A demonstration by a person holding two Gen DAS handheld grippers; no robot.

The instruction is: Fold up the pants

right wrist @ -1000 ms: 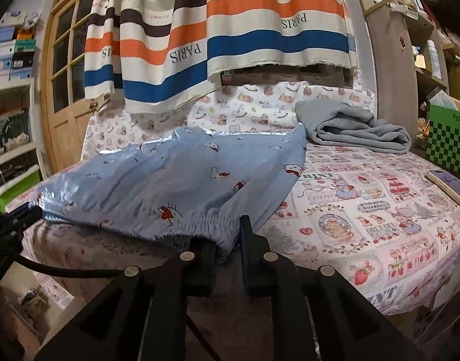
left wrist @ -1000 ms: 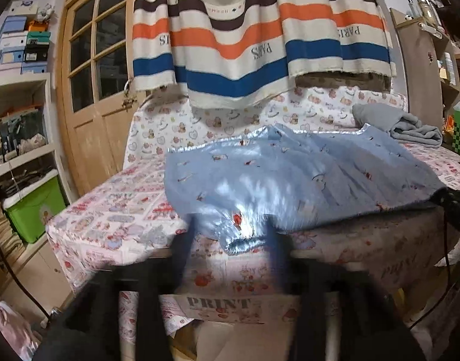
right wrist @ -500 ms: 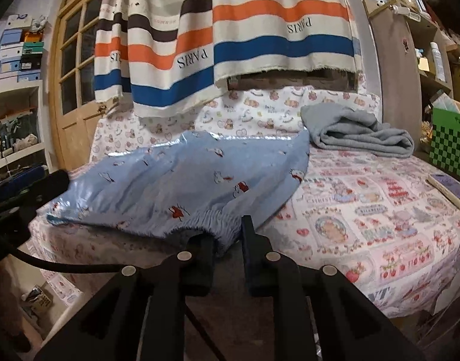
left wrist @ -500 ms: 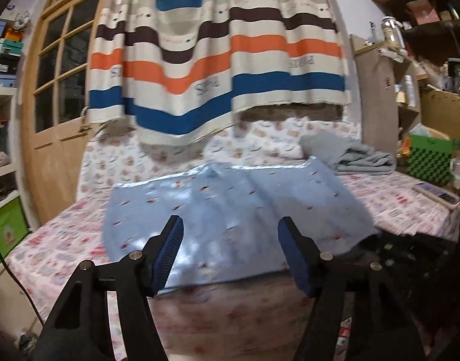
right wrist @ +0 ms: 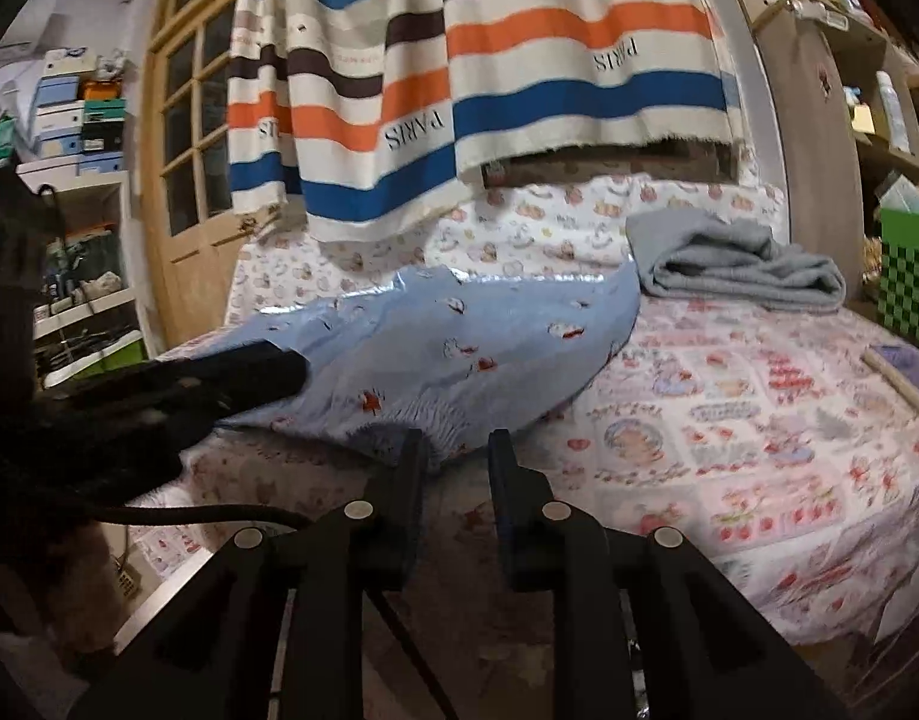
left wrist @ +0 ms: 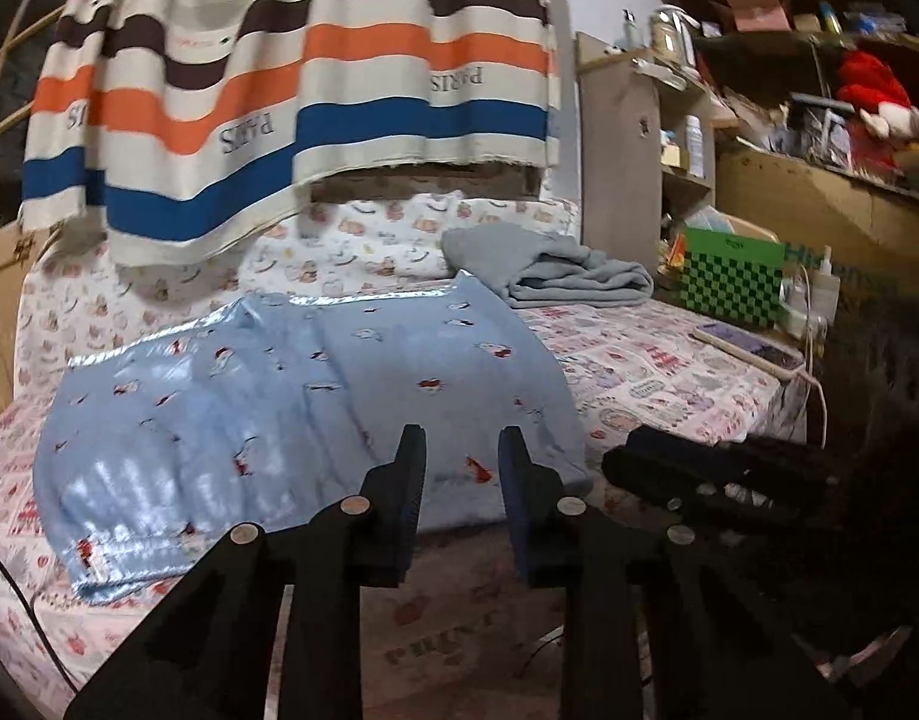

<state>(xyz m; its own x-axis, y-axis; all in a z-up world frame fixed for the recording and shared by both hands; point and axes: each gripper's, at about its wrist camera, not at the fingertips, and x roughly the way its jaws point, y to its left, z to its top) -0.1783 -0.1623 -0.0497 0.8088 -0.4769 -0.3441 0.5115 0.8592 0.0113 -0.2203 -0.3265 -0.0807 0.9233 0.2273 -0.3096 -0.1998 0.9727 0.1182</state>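
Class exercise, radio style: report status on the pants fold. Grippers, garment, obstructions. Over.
Left gripper jaws just narrowed, empty. Right gripper jaws easing open at waistband, nothing pinched. Blue pants spread flat. Grey cloth beyond, clear.

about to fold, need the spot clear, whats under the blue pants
The pants lie on the printed tablecloth, which shows all round them. Their far right corner sits just in front of the grey towel. Anything flat under the pants is hidden.

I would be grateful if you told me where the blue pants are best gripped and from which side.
Probably the gathered waistband of the blue pants, at the table's near edge. Come in level from the front: that thick, bunched hem overhangs slightly, while the rest lies flat and offers little to pinch.
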